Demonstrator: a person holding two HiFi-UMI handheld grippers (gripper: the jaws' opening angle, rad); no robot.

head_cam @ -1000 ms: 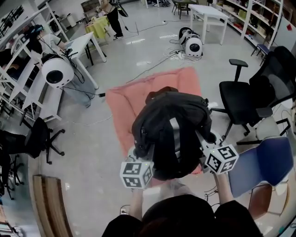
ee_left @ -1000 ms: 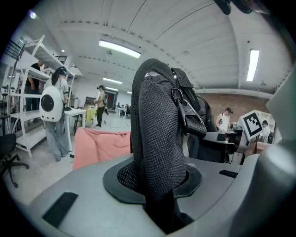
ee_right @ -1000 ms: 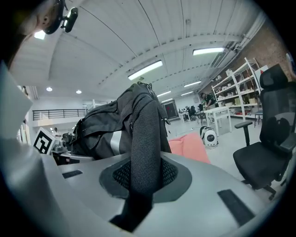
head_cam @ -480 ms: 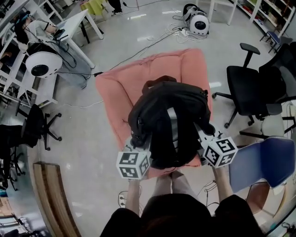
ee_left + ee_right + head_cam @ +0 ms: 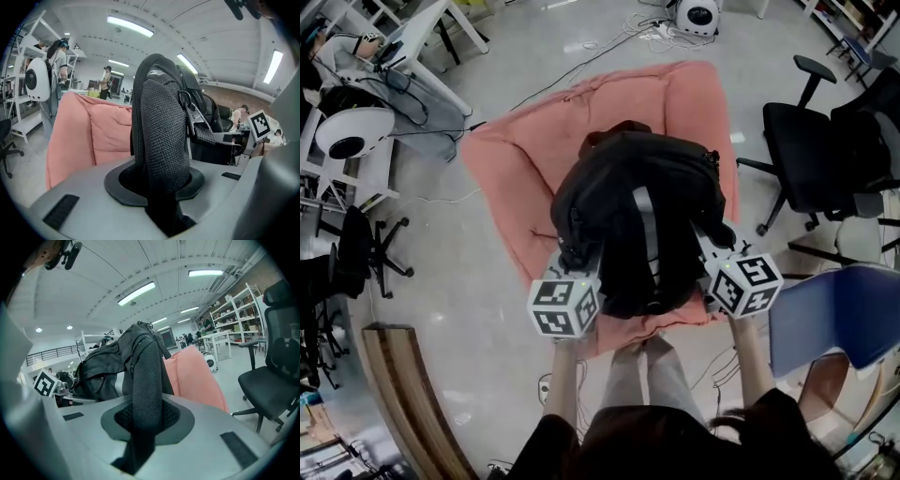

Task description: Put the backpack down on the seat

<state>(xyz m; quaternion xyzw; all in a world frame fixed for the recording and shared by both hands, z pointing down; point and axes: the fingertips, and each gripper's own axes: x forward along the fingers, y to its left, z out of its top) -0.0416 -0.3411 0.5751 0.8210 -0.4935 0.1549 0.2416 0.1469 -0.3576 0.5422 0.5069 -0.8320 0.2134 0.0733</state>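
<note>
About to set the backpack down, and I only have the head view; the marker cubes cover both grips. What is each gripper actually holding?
Observer: The left gripper is shut on a black mesh shoulder strap.
Operator: And the right?
Observer: The right gripper is shut on the other mesh strap, which runs up to the backpack.
Operator: What lies past the bag on that side?
Observer: In the right gripper view the pink seat rises just behind the strap, with a black office chair beyond it.
</note>
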